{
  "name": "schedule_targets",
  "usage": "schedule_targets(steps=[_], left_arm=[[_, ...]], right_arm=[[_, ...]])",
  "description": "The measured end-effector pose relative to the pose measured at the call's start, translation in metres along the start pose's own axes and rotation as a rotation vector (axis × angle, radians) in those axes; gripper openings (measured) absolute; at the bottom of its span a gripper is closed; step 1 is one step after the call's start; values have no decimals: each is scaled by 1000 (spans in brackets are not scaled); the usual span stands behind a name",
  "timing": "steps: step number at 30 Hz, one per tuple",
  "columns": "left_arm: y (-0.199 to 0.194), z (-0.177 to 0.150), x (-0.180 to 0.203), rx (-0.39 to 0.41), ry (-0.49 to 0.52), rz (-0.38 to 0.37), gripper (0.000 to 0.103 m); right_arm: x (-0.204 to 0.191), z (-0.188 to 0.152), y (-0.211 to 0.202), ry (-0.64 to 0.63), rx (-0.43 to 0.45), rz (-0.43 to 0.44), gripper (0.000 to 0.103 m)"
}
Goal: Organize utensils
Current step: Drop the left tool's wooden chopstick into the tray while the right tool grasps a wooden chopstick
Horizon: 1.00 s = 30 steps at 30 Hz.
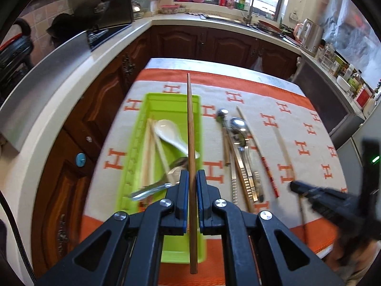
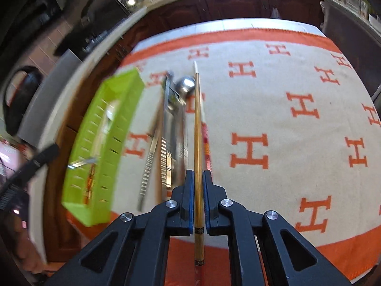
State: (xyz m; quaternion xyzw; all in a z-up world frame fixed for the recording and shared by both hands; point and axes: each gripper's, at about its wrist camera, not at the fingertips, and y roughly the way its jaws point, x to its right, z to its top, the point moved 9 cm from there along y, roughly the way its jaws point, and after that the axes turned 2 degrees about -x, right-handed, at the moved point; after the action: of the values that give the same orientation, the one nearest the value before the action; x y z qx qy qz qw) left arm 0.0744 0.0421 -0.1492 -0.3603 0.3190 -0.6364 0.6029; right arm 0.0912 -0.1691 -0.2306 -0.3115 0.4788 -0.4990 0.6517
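Note:
My left gripper [image 1: 192, 178] is shut on a brown wooden chopstick [image 1: 190, 128] and holds it lengthwise above the green plastic tray [image 1: 135, 157]. The tray holds a white ceramic spoon [image 1: 167, 132], pale chopsticks [image 1: 148, 152] and a metal spoon [image 1: 162, 183]. My right gripper [image 2: 198, 178] is shut on a yellow-brown chopstick [image 2: 197, 128], lifted above the cloth. Metal spoons [image 1: 238, 128] and a red-ended chopstick [image 1: 259, 155] lie on the cloth right of the tray; they also show in the right wrist view [image 2: 177, 109], with the tray [image 2: 104, 143] at left.
The table wears a beige cloth [image 2: 273, 109] with orange H marks and an orange border. Wooden kitchen cabinets [image 1: 95, 109] and a pale counter [image 1: 78, 71] run left and behind. A sink [image 1: 238, 20] sits under the window. The right gripper's body [image 1: 333, 197] shows at right.

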Motion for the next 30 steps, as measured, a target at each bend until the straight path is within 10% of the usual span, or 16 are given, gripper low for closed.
schedule_targets(steps=[14,30], left_arm=[[60,-23,-55,-121,-9,27,4],[12,-9,-84,-8,-95,34,41]], right_arm=[[-66,38,-34,-15,27,119,6],[-123,43,-11,-47,-37,147,6]])
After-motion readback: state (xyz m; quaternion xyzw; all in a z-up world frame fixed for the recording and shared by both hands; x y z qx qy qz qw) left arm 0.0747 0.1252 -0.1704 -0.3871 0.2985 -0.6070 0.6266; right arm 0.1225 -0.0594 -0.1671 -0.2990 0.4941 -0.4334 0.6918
